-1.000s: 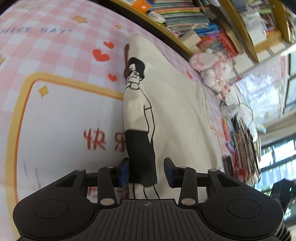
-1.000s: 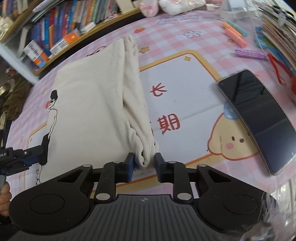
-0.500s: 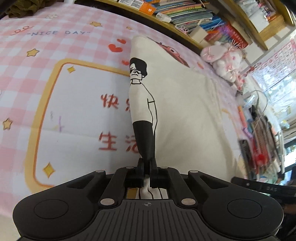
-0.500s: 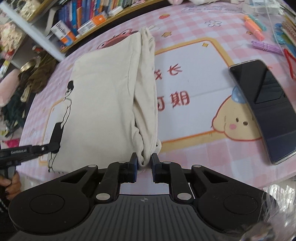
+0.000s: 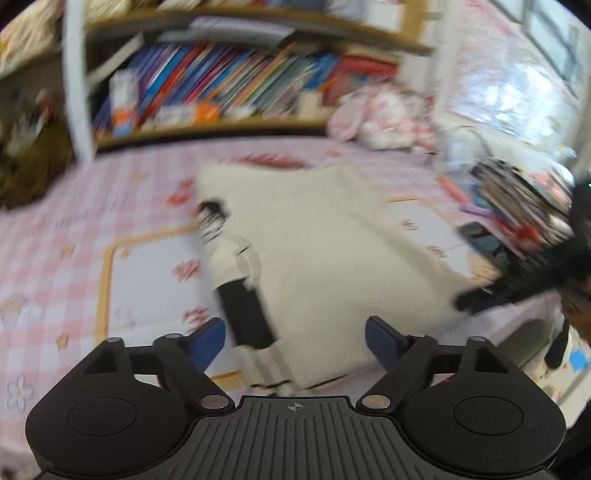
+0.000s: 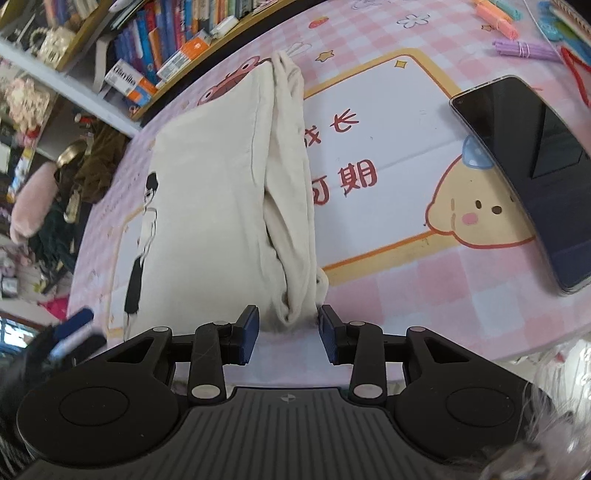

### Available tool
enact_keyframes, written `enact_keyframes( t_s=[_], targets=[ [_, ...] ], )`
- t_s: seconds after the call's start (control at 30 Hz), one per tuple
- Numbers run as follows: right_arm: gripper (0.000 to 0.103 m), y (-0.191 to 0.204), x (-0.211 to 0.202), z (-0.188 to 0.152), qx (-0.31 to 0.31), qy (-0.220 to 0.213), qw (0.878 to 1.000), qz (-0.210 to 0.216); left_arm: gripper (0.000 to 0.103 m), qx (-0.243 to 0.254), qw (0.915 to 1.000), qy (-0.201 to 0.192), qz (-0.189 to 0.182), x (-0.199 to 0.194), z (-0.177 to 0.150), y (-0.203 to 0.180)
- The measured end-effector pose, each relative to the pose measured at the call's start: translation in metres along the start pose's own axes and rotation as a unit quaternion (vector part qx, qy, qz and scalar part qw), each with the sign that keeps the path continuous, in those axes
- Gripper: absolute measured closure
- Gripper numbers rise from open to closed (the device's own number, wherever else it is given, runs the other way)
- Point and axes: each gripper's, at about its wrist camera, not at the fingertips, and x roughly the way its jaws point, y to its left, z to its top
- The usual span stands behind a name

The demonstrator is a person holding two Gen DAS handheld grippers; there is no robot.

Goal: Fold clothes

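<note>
Cream garment is laid folded on the pink checked desk cover, at its near edge. Left gripper jaws just opened wide, nothing clamped. Right gripper jaws just parted, bunched hem between, unpinched. Phone lies toward the right edge.

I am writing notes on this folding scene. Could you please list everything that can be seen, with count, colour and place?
Shirt: one, cream with a black-and-white figure print, folded on the table, near edge bunched between the right gripper's pads.
Tablecloth: one, pink check with cartoon prints, covering the table.
Phone: one, black, right of the shirt.
Pens: several, orange and purple, far right corner.
Books: many, mixed colours, on the shelf behind.
Plush toy: one, pink and white, table's back edge.
Left gripper: black with blue pads, open, just released.
Right gripper: black with blue pads, opening.
</note>
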Motion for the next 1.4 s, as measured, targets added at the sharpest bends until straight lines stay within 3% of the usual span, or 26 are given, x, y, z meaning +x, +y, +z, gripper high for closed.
enact_keyframes(
  t_s=[0.07, 0.1, 0.2, 0.33, 0.5, 0.53, 0.6, 0.63, 0.7, 0.73, 0.8, 0.83, 0.9, 0.93, 1.03, 1.13, 1.27, 1.33, 1.37, 1.4],
  targets=[
    [0.076, -0.002, 0.002, 0.004, 0.026, -0.002, 1.000, 0.002, 0.016, 0.042, 0.9991, 0.002, 0.002, 0.004, -0.003, -0.017],
    [0.089, -0.004, 0.005, 0.006, 0.039, 0.002, 0.999, -0.002, 0.016, 0.065, 0.9979, 0.004, 0.005, 0.007, -0.004, -0.025],
    [0.091, -0.006, 0.000, 0.011, 0.075, 0.008, 0.997, 0.011, 0.016, 0.139, 0.9901, 0.005, 0.016, 0.016, -0.007, -0.047],
    [0.092, 0.011, -0.027, 0.022, 0.078, -0.024, 0.994, 0.072, 0.015, 0.219, 0.9753, 0.004, 0.032, 0.027, -0.016, -0.068],
    [0.092, 0.030, -0.041, 0.035, 0.061, -0.040, 0.993, 0.089, 0.016, 0.284, 0.9533, -0.006, 0.103, 0.053, -0.026, -0.082],
    [0.092, 0.030, -0.042, 0.035, 0.058, -0.041, 0.994, 0.086, 0.019, 0.292, 0.9489, -0.008, 0.120, 0.056, -0.028, -0.082],
    [0.092, 0.031, -0.042, 0.037, 0.053, -0.042, 0.994, 0.080, 0.043, 0.300, 0.9427, -0.006, 0.146, 0.060, -0.030, -0.078],
    [0.092, 0.029, -0.043, 0.035, 0.045, -0.043, 0.995, 0.072, 0.046, 0.301, 0.9416, -0.003, 0.151, 0.061, -0.030, -0.074],
    [0.092, 0.026, -0.041, 0.033, 0.016, -0.038, 0.998, 0.052, 0.062, 0.294, 0.9454, 0.000, 0.141, 0.056, -0.030, -0.066],
    [0.089, 0.028, -0.039, 0.030, -0.014, -0.035, 0.999, 0.038, 0.064, 0.291, 0.9477, 0.002, 0.131, 0.054, -0.029, -0.064],
    [0.077, 0.038, -0.038, 0.020, -0.115, -0.039, 0.992, -0.021, 0.074, 0.294, 0.9489, 0.008, 0.115, 0.051, -0.026, -0.064],
    [0.063, 0.043, -0.038, 0.015, -0.166, -0.042, 0.984, -0.051, 0.074, 0.298, 0.9485, 0.009, 0.107, 0.050, -0.024, -0.065],
    [0.061, 0.056, -0.038, -0.001, -0.288, -0.046, 0.952, -0.094, 0.075, 0.304, 0.9480, 0.012, 0.095, 0.048, -0.019, -0.066],
    [0.061, 0.061, -0.034, -0.016, -0.353, -0.044, 0.928, -0.109, 0.075, 0.304, 0.9481, 0.012, 0.093, 0.048, -0.016, -0.066],
    [0.055, 0.079, -0.024, -0.043, -0.482, -0.039, 0.868, -0.115, 0.074, 0.285, 0.9546, 0.019, 0.083, 0.047, -0.004, -0.064],
    [0.051, 0.098, -0.007, -0.067, -0.565, -0.041, 0.816, -0.111, 0.074, 0.279, 0.9571, 0.020, 0.077, 0.048, 0.005, -0.064],
    [0.051, 0.109, 0.026, -0.087, -0.648, -0.043, 0.745, -0.149, 0.074, 0.280, 0.9569, 0.019, 0.073, 0.048, 0.007, -0.064],
    [0.059, 0.107, 0.039, -0.088, -0.666, -0.042, 0.723, -0.178, 0.074, 0.285, 0.9556, 0.022, 0.072, 0.047, 0.005, -0.064],
    [0.063, 0.103, 0.042, -0.086, -0.666, -0.041, 0.720, -0.190, 0.074, 0.290, 0.9539, 0.024, 0.072, 0.047, 0.002, -0.064],
    [0.074, 0.100, 0.042, -0.081, -0.662, -0.040, 0.723, -0.194, 0.074, 0.296, 0.9521, 0.026, 0.072, 0.047, 0.000, -0.064]
  ],
)
